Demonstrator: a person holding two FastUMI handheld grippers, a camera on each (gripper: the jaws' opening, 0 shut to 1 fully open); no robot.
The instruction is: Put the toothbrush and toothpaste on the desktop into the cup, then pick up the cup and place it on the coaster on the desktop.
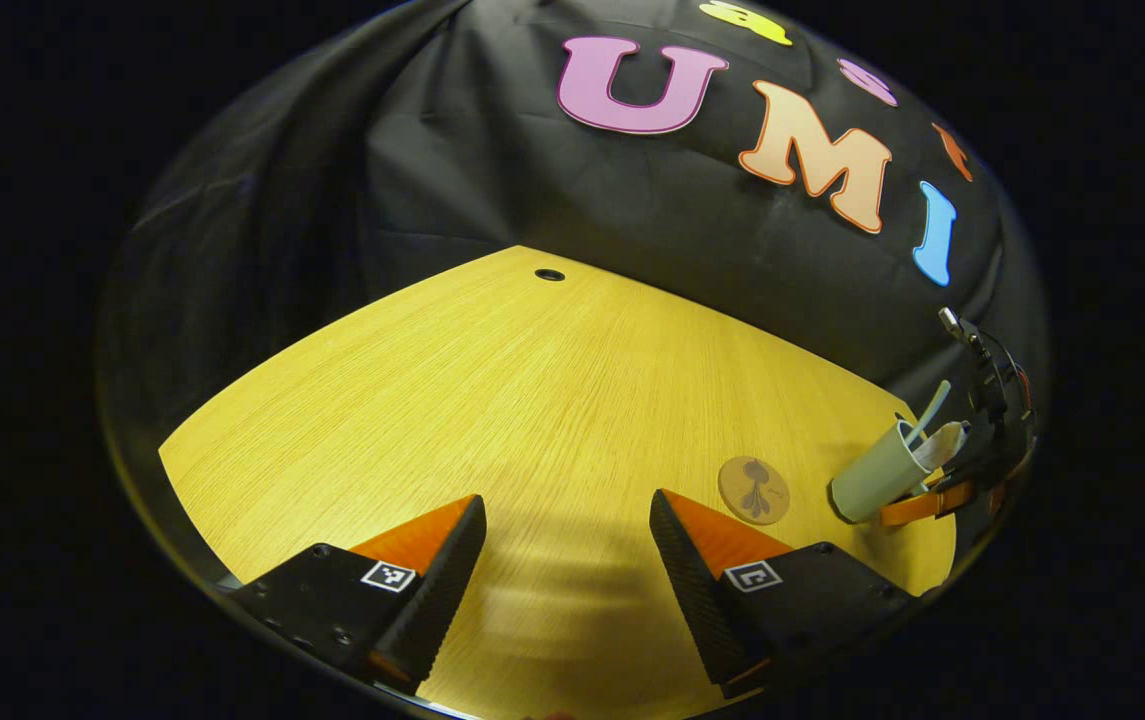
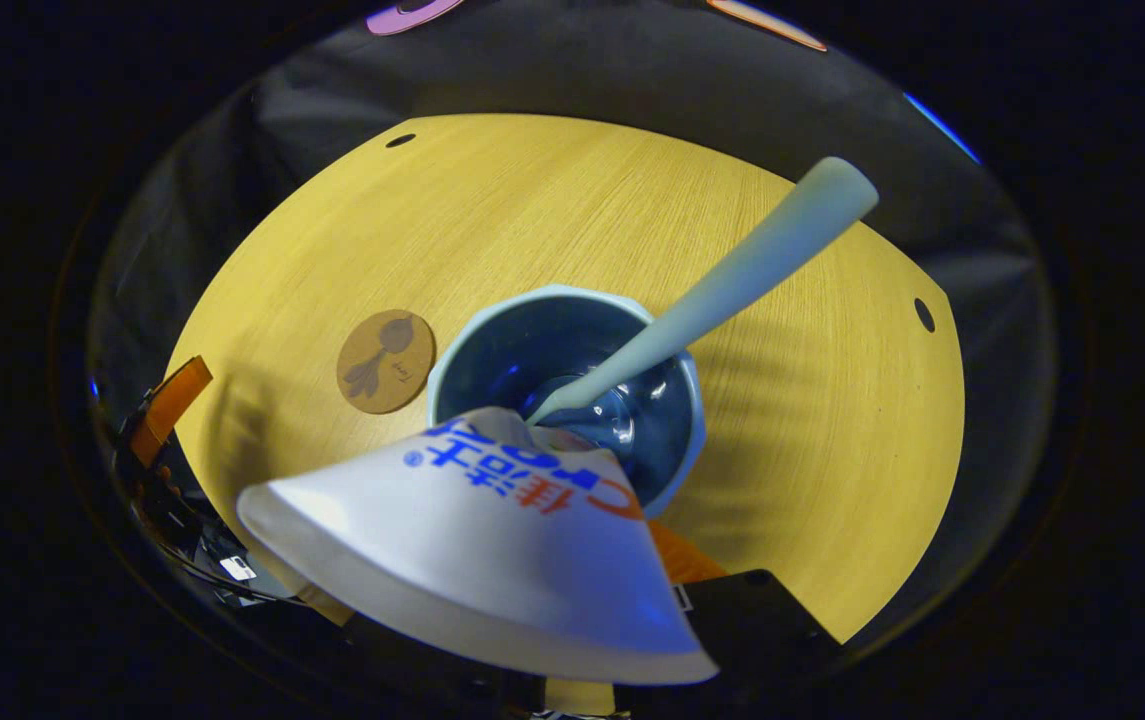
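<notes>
The left gripper [image 1: 567, 560] hovers low over the desktop [image 1: 532, 400], fingers spread wide with nothing between them. From it, the coaster [image 1: 753, 489] lies at about two o'clock, and the cup [image 1: 877, 478] just beyond at three o'clock, apart from the coaster. The right gripper [image 1: 972, 470] sits against the cup's far side there; whether its fingers clamp the cup I cannot tell. In the right gripper view, the toothbrush [image 2: 722, 285] leans toward one o'clock out of the cup [image 2: 572, 395], the toothpaste [image 2: 472, 540] juts toward six, and the coaster [image 2: 386, 361] lies at nine o'clock.
</notes>
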